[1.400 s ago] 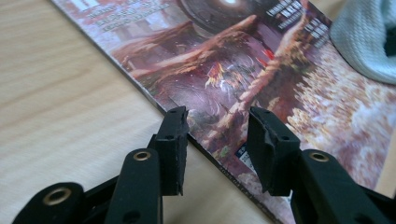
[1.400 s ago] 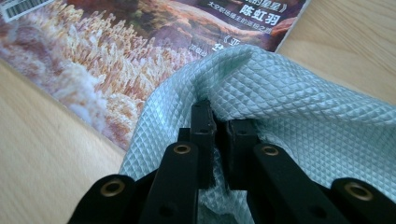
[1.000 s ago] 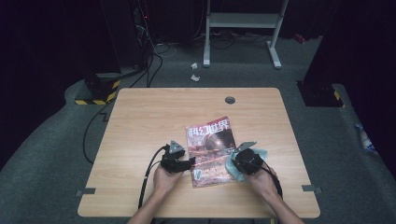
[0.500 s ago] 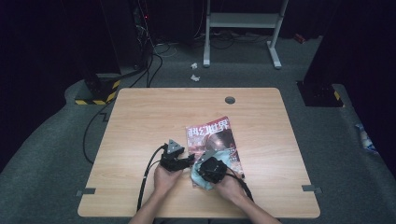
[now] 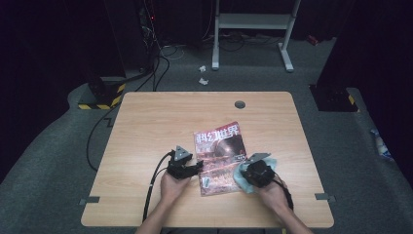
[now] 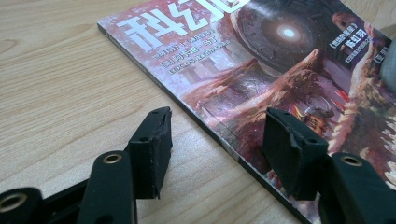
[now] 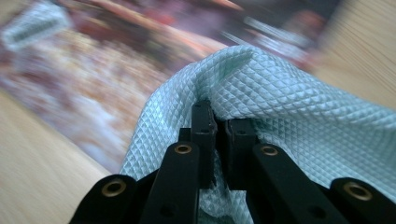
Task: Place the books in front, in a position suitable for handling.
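A light wooden table (image 5: 146, 126) with a grommet (image 5: 239, 104) stands on grey carpet; a white metal stand (image 5: 253, 22) sits beyond.

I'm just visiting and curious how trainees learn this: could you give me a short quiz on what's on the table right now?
1. True or false: the left gripper is open, one jaw over the magazine.
2. What does the right gripper hold?
3. Where does the cloth lie: A) at the table's far edge, B) at the magazine's right edge, C) on the floor?

Key: 1 true; 2 a light blue cloth; 3 B.
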`<control>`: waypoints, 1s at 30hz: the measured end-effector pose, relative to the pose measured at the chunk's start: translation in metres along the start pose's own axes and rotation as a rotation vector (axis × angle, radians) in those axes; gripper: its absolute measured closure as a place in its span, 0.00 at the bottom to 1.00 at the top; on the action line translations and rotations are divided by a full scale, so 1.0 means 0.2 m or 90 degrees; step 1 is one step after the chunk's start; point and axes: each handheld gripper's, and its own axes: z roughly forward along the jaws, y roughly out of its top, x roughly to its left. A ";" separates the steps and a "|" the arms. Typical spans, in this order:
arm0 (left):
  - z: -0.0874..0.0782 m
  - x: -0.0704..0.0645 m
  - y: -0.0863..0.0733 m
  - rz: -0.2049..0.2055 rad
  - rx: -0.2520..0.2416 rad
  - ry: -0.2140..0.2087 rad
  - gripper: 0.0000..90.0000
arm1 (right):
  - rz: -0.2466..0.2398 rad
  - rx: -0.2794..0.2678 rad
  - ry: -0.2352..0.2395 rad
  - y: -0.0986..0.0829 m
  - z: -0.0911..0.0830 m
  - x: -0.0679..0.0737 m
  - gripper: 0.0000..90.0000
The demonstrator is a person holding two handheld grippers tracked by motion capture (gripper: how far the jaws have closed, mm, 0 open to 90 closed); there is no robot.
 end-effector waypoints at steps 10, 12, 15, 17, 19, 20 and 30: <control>0.00 0.00 0.00 0.001 -0.001 0.001 0.47 | -0.084 -0.001 0.041 0.17 0.12 0.27 0.94; 0.00 0.00 0.00 -0.001 -0.001 0.001 0.47 | -0.118 -0.001 0.070 0.23 0.16 0.39 0.94; 0.00 0.00 0.00 0.002 -0.001 0.001 0.47 | -0.160 -0.009 0.102 0.32 0.22 0.55 0.94; 0.00 0.00 0.00 0.002 -0.002 0.001 0.47 | -0.181 -0.010 0.104 0.36 0.25 0.62 0.94; 0.00 0.00 0.00 0.002 -0.001 0.001 0.47 | -0.183 -0.012 0.115 0.37 0.27 0.63 0.94; 0.00 0.00 0.00 0.002 -0.001 -0.001 0.47 | -0.183 -0.016 0.117 0.36 0.27 0.62 0.94; 0.00 -0.01 0.00 0.006 -0.003 -0.015 0.48 | -0.121 -0.011 0.093 0.22 0.15 0.38 0.93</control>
